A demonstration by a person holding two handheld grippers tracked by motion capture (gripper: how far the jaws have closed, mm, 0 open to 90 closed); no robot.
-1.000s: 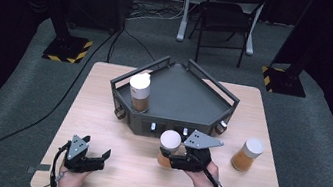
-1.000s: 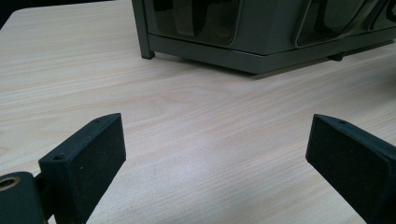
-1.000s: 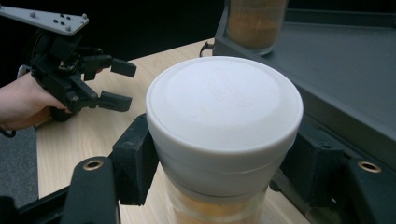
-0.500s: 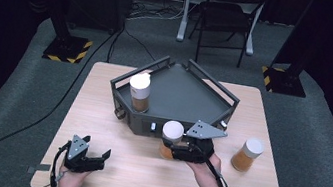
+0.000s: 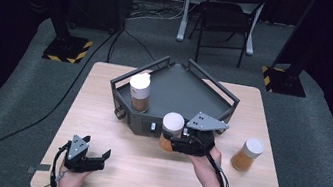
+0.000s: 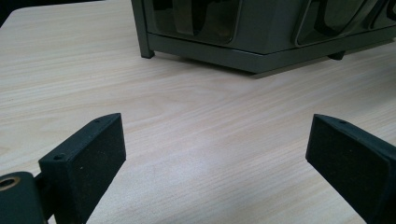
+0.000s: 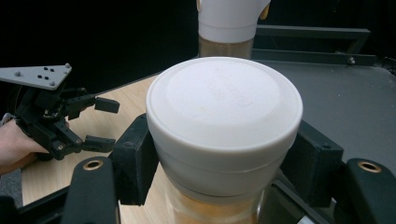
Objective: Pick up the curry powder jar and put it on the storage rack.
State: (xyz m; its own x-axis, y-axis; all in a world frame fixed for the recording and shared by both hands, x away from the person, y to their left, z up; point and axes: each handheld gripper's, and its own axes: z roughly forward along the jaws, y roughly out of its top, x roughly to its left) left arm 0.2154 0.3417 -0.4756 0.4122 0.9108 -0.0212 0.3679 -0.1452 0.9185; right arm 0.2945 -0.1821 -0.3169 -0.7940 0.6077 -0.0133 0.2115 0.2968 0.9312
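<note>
A white-lidded jar of amber contents is being gripped by the right gripper, whose fingers are being pressed against the jar's sides just under the lid, one on each side. In the high view the jar is being held upright, clear of the worktop, right at the front wall of the dark grey tray and roughly level with its rim. In the right gripper view the jar's lid is being seen from above, with the tray's flat grey floor spreading out behind it.

A second jar of the same kind is being carried by the tray, upright in its left corner; it is being seen in the right gripper view directly behind the held one. A third jar is being left standing on the worktop to the right of the right hand, well apart from the tray.

The left gripper is being rested low over the near left part of the worktop, well apart from all three jars. Its fingers are being kept wide apart with nothing between them, and in the left gripper view bare wood and the tray's base are being seen beyond them.
</note>
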